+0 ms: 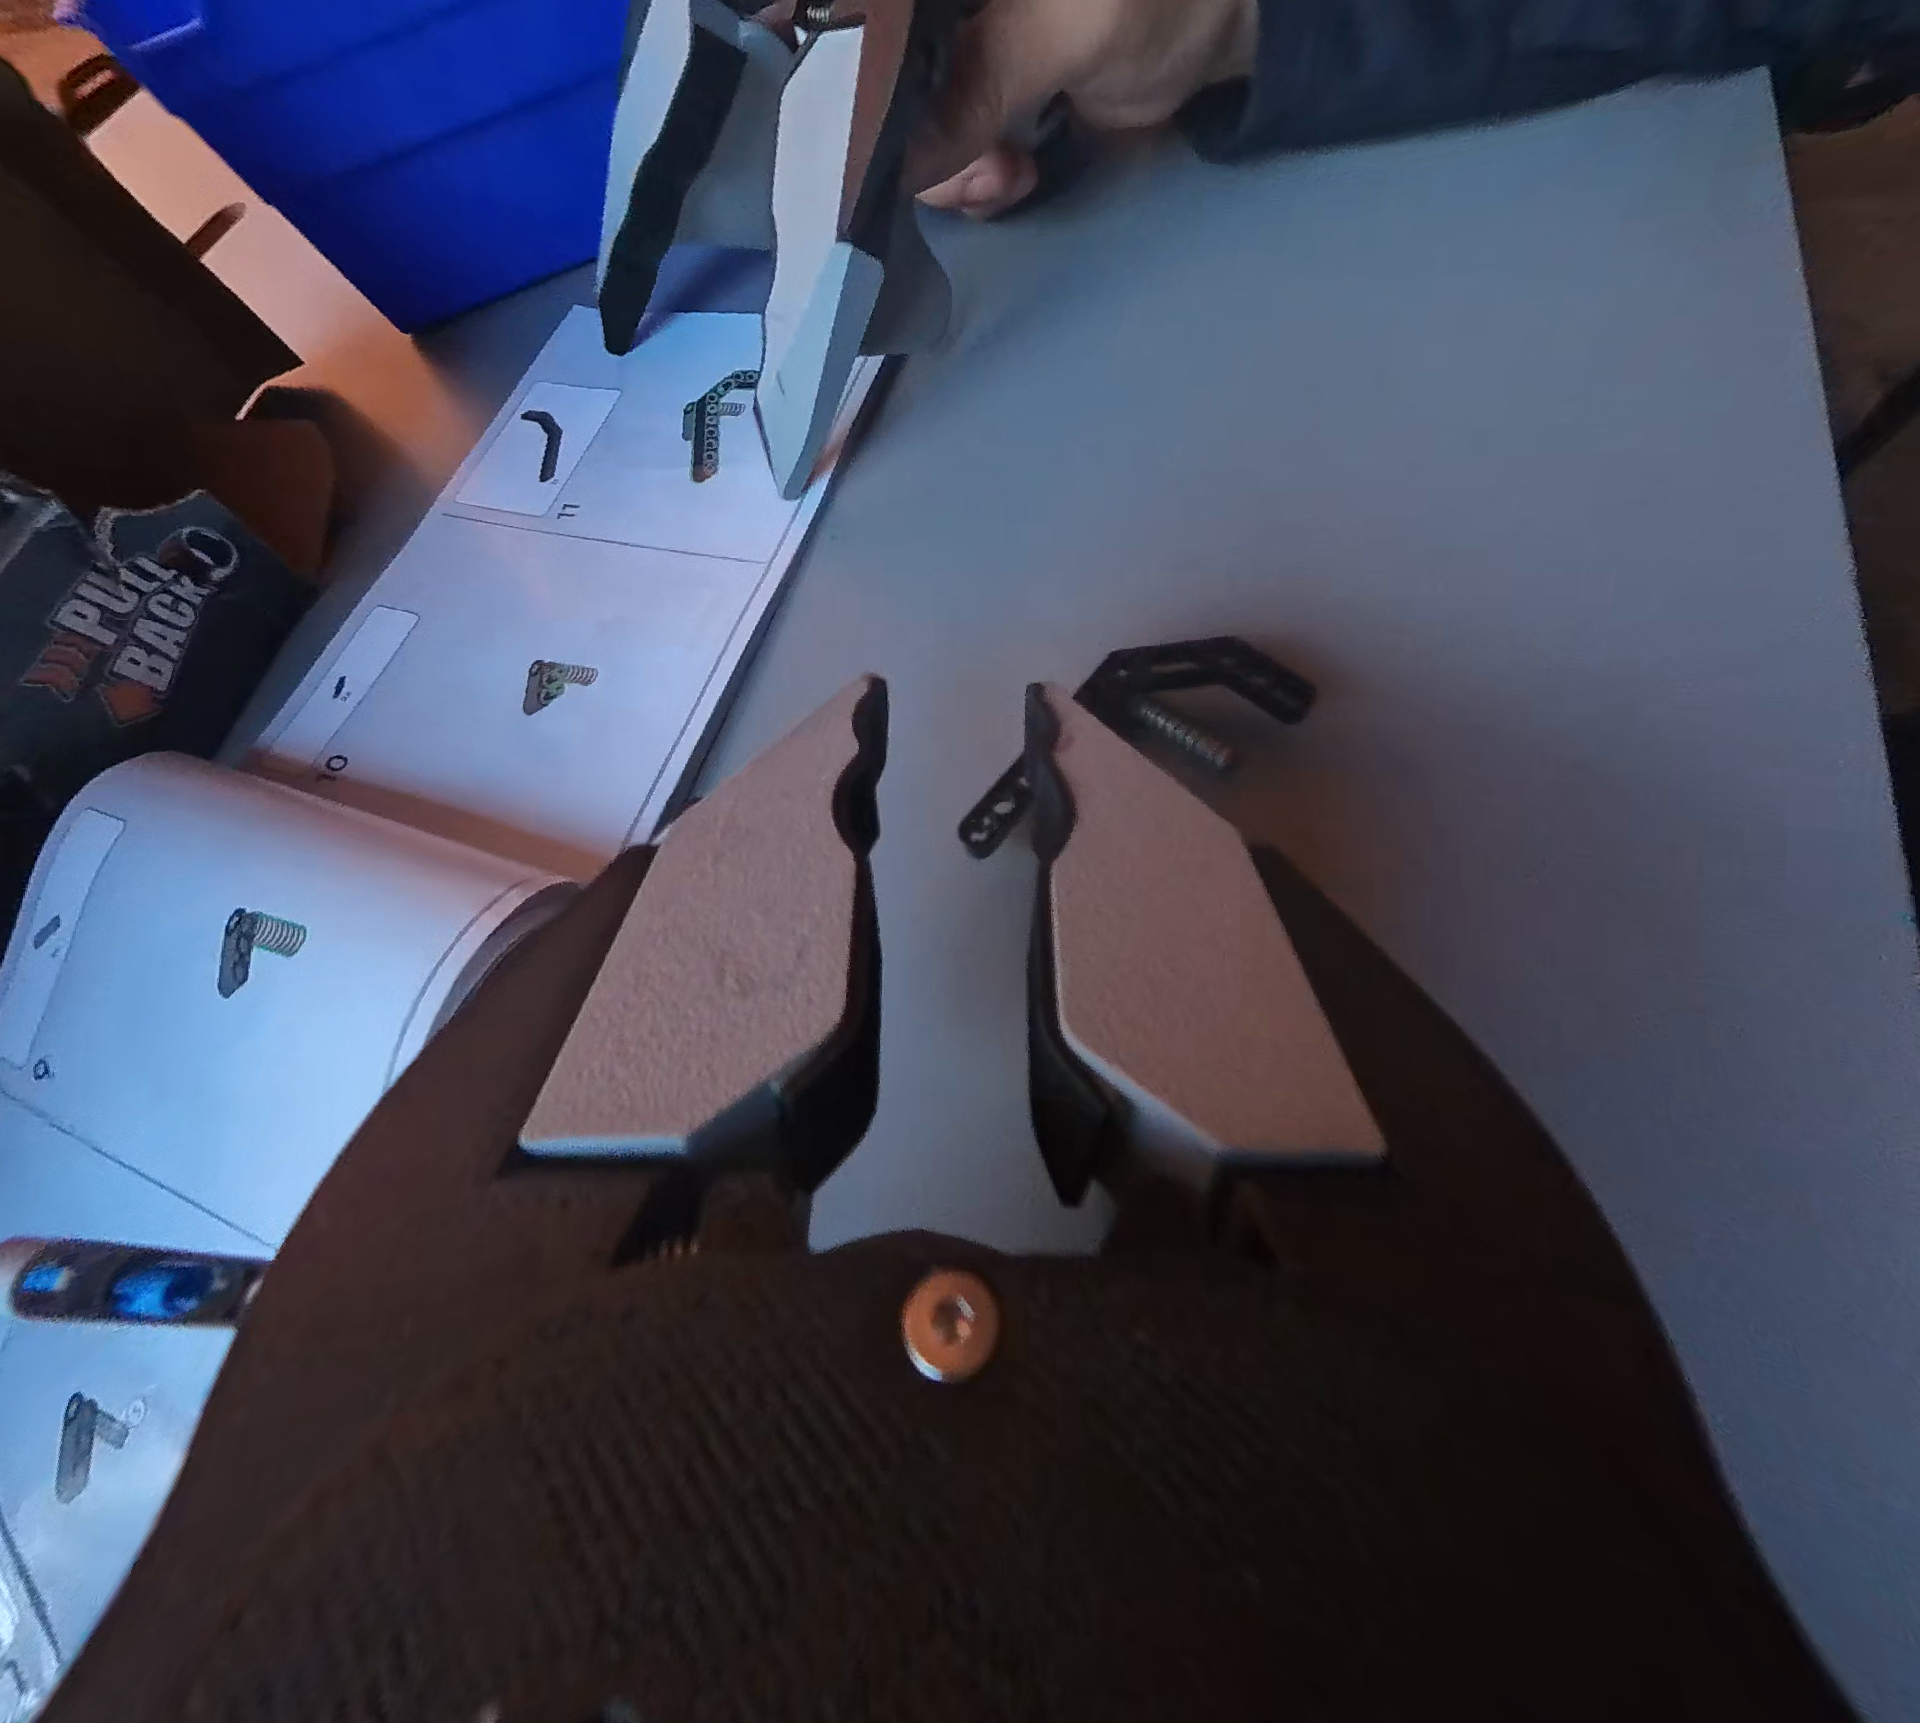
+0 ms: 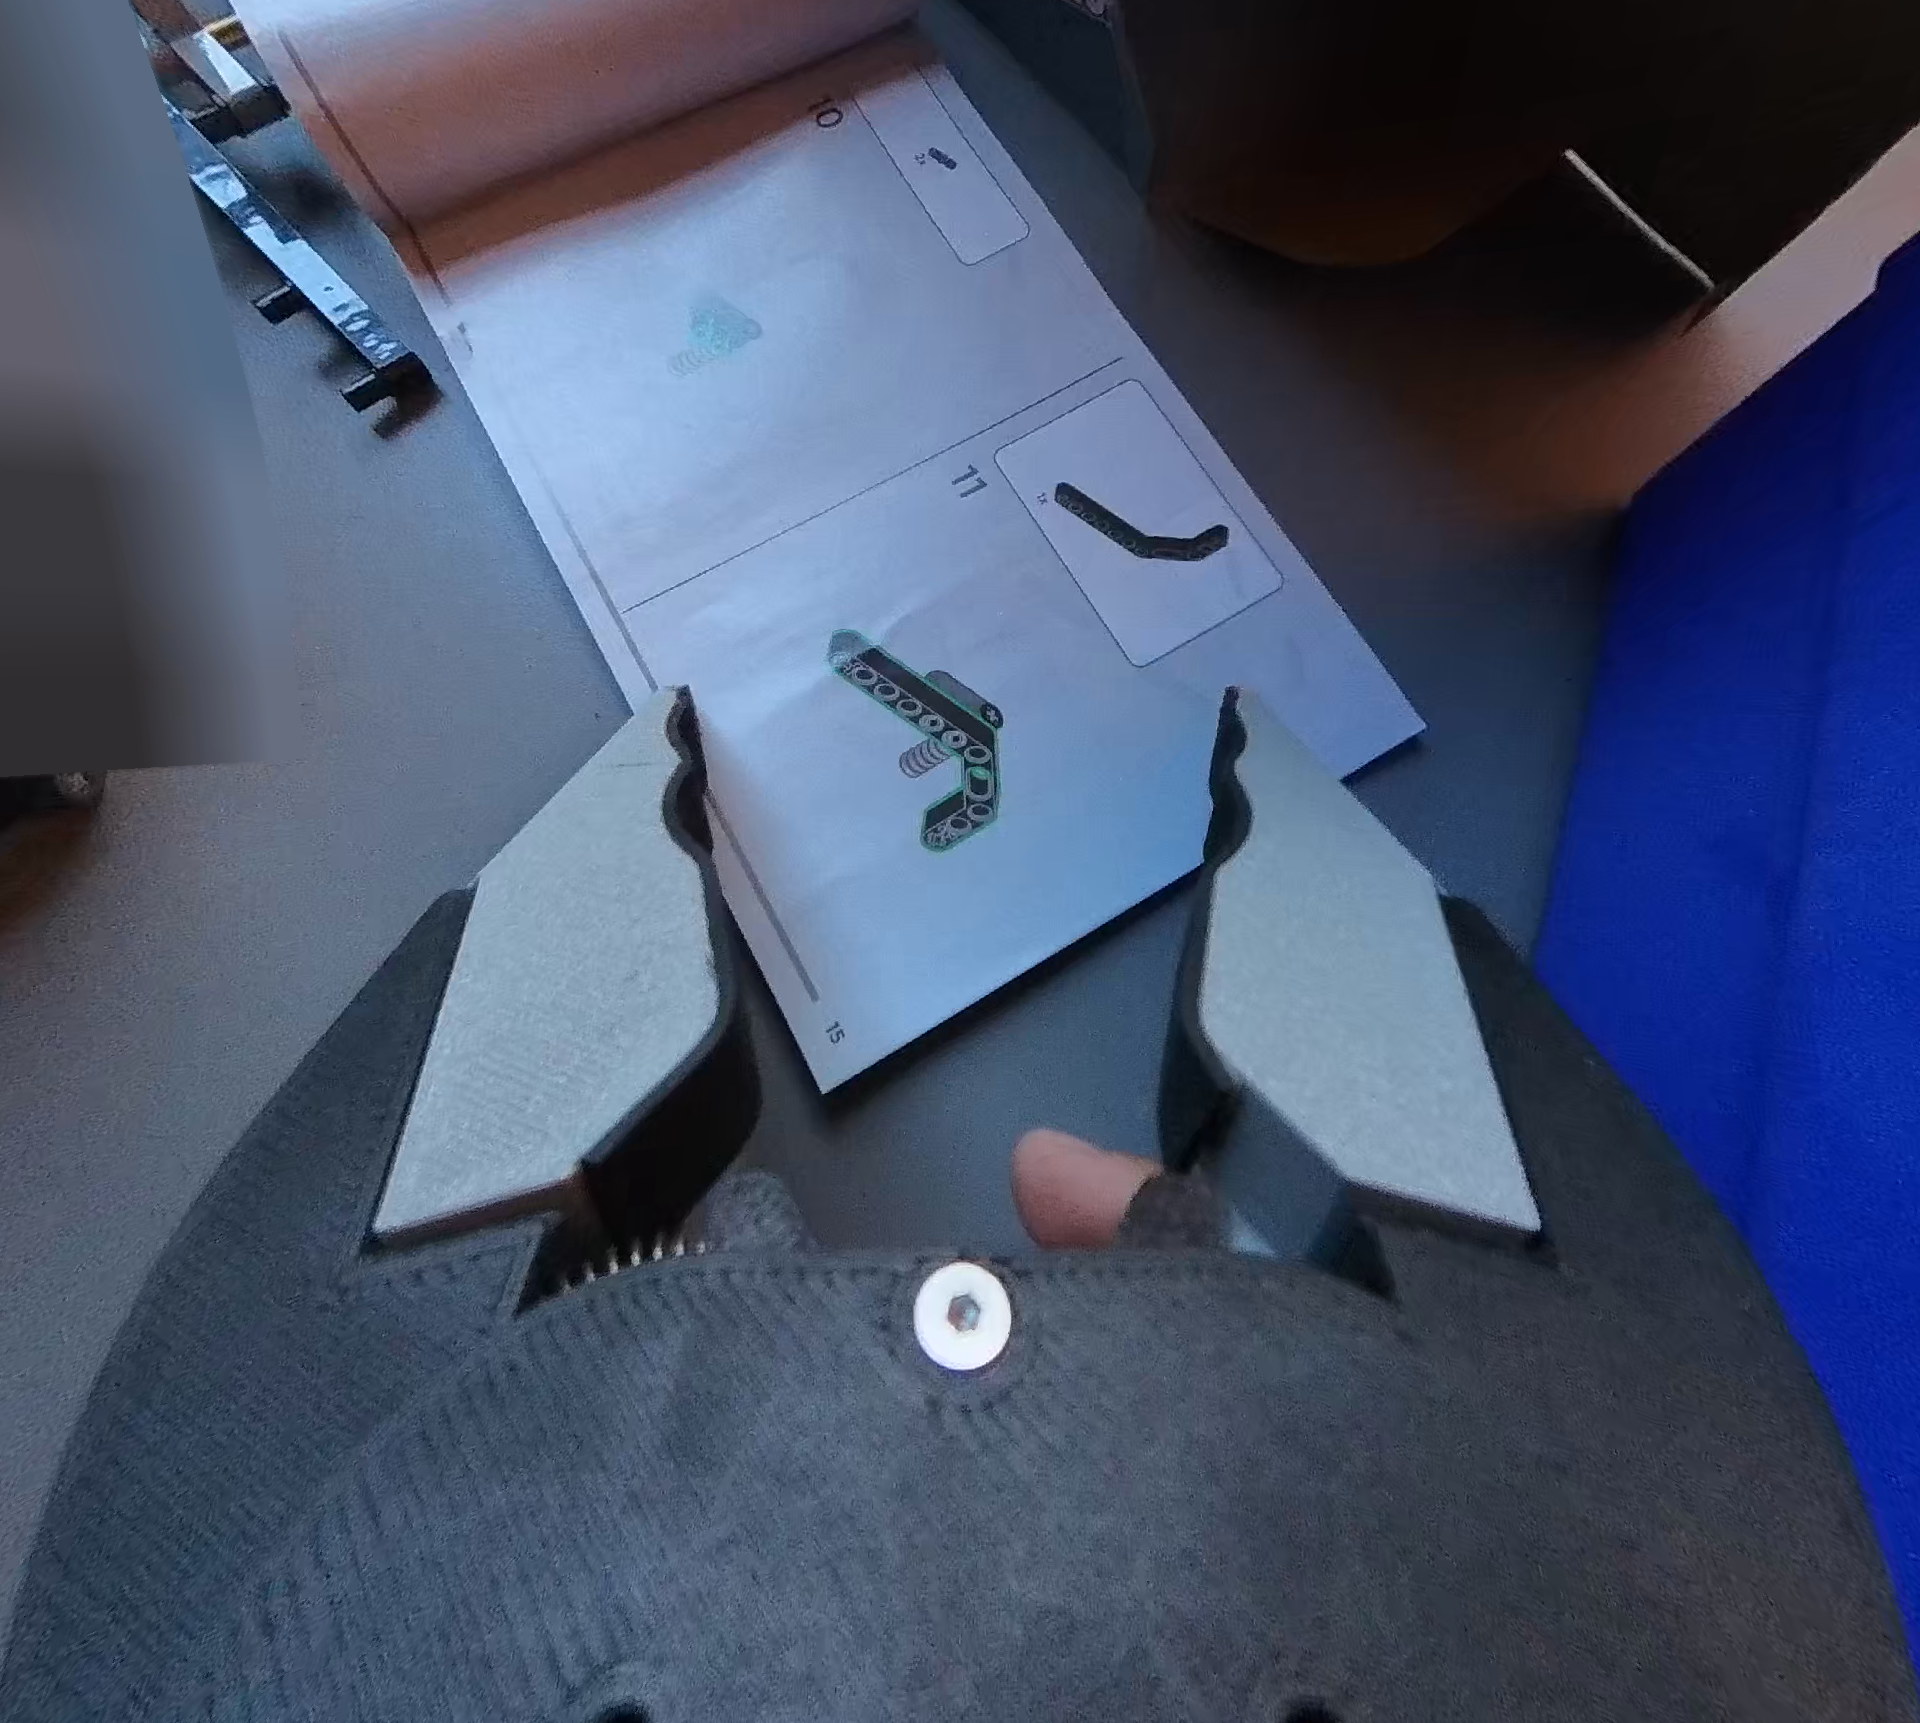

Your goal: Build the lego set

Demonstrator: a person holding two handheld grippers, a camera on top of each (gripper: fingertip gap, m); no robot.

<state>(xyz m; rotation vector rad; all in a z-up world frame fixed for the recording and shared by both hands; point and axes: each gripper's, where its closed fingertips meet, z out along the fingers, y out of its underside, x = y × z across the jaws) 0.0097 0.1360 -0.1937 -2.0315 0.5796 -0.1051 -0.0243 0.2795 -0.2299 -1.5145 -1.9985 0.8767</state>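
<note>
While both open, two tools [image 1: 954,697] [image 2: 954,697], one booklet [image 2: 831,447].

A blue plastic bin [image 1: 395,63] stands at the far edge of the grey table [image 1: 1351,447], beside a brown cardboard box [image 1: 135,302]

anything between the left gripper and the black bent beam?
Nothing visible. The black bent beam lies on bare grey table just beyond the open left hand-held gripper, partly behind its right finger.
</note>
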